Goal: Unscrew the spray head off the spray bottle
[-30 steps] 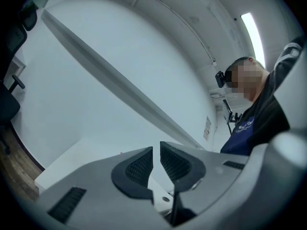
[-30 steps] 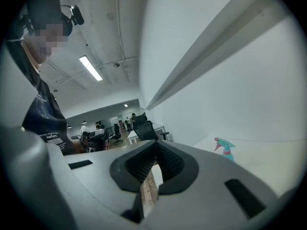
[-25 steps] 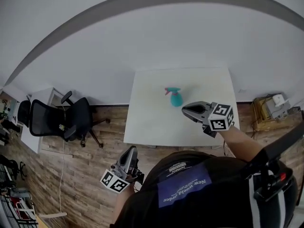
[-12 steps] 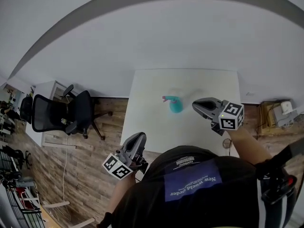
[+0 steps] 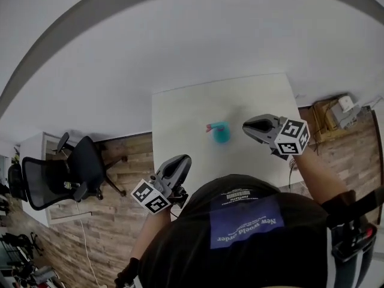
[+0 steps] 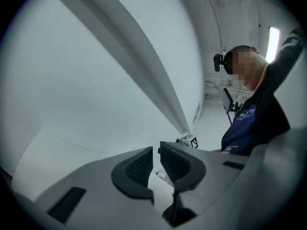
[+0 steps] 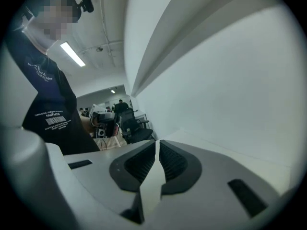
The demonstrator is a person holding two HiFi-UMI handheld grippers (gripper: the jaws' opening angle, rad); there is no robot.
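A teal spray bottle with a pink spray head stands on the white table in the head view, blurred. My right gripper hovers just right of the bottle, shut and empty, not touching it. My left gripper is held low at the table's near edge, left of my body, shut with nothing in it. In the left gripper view the left gripper points at the wall, and the right gripper view shows the right gripper aimed along the table. The bottle is in neither gripper view.
A black office chair stands on the wood floor left of the table, beside a white cabinet. A box of equipment sits on the floor at the table's right. The wall runs behind the table.
The head view has swung, so the table and chair sit differently in frame. My left gripper has risen toward the table's near edge. The right gripper stays close to the bottle's right.
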